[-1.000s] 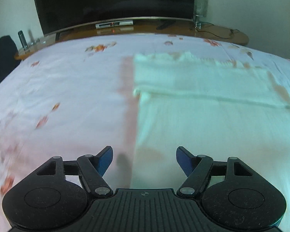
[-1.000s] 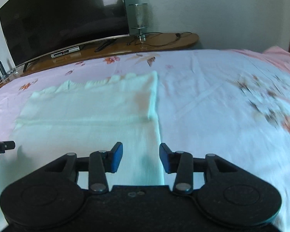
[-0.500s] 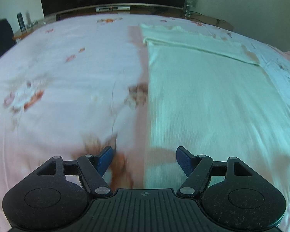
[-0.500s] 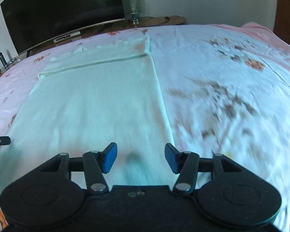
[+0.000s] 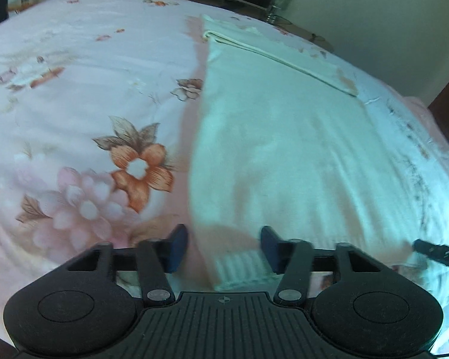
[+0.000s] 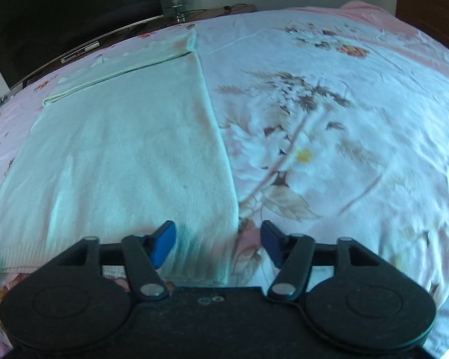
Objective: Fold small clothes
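No readable writing showed anywhere; only a small cross mark sat on the left gripper's point(image 5: 224, 246) body. One pale mint knitted garment point(image 5: 278, 149) lay flat on the pink floral bedsheet point(image 5: 74, 89), filling the centre and right of the left view and the left half of the right view, its far end folded over in a band at the upper middle. Two grippers were in play, four blue fingertips in all. The left gripper's fingers point(image 5: 178, 246) stood spread, straddling the garment's near left corner at the ribbed hem. The right gripper point(image 6: 218, 246) was likewise spread wide over the near right corner, nothing pinched. Compared with a second before, both had pulled back from the folded end to the hem, and the right's gap had widened. One black television point(image 6: 60, 15) stood upper left.
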The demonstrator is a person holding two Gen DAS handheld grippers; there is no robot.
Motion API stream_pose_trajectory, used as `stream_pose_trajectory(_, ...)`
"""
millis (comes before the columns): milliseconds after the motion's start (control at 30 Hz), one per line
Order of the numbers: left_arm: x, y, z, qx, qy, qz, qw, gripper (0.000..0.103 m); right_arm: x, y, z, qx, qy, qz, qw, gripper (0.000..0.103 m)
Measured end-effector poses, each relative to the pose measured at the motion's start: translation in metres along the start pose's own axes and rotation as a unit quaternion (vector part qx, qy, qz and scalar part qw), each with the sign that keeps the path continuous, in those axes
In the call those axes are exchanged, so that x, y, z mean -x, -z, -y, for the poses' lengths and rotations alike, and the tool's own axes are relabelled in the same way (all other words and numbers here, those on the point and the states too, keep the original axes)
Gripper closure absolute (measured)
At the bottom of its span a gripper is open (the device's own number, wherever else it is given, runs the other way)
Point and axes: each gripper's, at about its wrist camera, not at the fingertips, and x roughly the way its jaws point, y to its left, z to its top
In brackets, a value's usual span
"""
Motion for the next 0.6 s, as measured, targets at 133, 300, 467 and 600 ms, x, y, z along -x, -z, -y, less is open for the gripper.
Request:
stream_pose_trajectory(133, -0.001, 0.003, -0.004, 0.025, 0.007, -0.006, 0.9996, 0.085, 0.000, 0.004, -0.004, 0.008, -0.007, -0.008, 1.000, 0.042)
stream_pose_trajectory(300, -0.003, 0.005, -0.006, 0.037, 0.019, -0.016, 0.9990, 0.096, 0.001, 0.006, -0.002, -0.005, -0.021, -0.022, 1.000, 0.057)
stream_pose_trajectory(467, 0.002, -0.005, 0.007, 0.029, 0.033, 0.006, 0.9990, 0.097, 0.003, 0.001, -0.011, -0.012, -0.071, -0.035, 0.997, 0.094)
stream_pose_trajectory(600, 0.014, -0.035, 0.015, 0.020, 0.042, 0.051, 0.9976, 0.097, 0.013, -0.019, -0.015, -0.024, -0.105, -0.007, 0.994, 0.094)
